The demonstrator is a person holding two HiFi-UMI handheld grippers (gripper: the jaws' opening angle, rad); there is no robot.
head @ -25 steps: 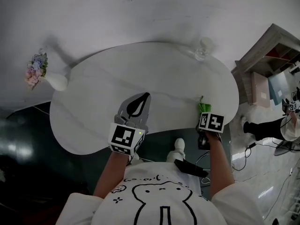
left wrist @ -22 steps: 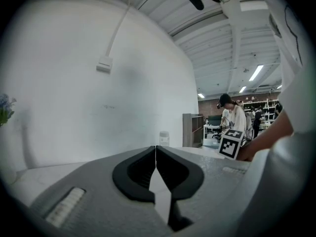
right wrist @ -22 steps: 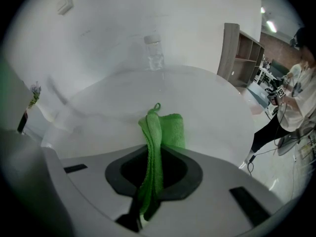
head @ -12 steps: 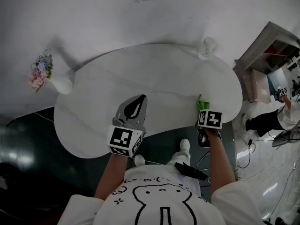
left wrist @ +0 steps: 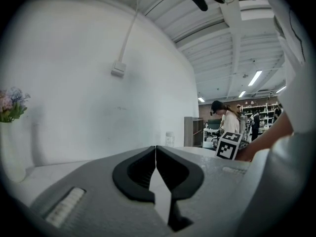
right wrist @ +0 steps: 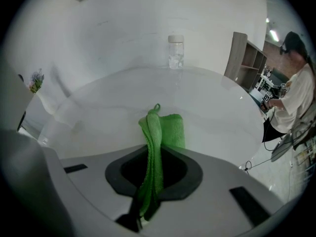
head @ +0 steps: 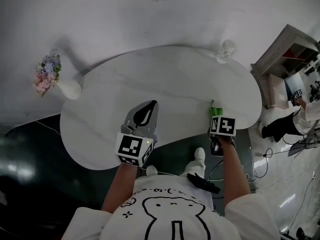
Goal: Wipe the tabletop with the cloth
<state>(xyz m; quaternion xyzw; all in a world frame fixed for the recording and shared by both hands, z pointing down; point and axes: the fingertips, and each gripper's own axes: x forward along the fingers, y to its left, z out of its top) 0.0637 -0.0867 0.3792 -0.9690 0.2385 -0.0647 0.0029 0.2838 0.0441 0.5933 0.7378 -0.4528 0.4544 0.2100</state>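
A flower vase (head: 68, 88) is standing at the left end of the table (head: 175, 79). The left gripper (head: 148, 109) is hovering over the near edge, its jaws pressed together on nothing. The right gripper (head: 215, 119) is clamping the folded green cloth (head: 215, 112) at the near right edge. A jar (head: 226, 49) is standing at the far edge.

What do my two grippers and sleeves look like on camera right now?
The left gripper and right gripper both have light grey plastic bodies with black jaw pads. Each carries a white cube printed with black square markers. The sleeves are white, and wide at the cuff.
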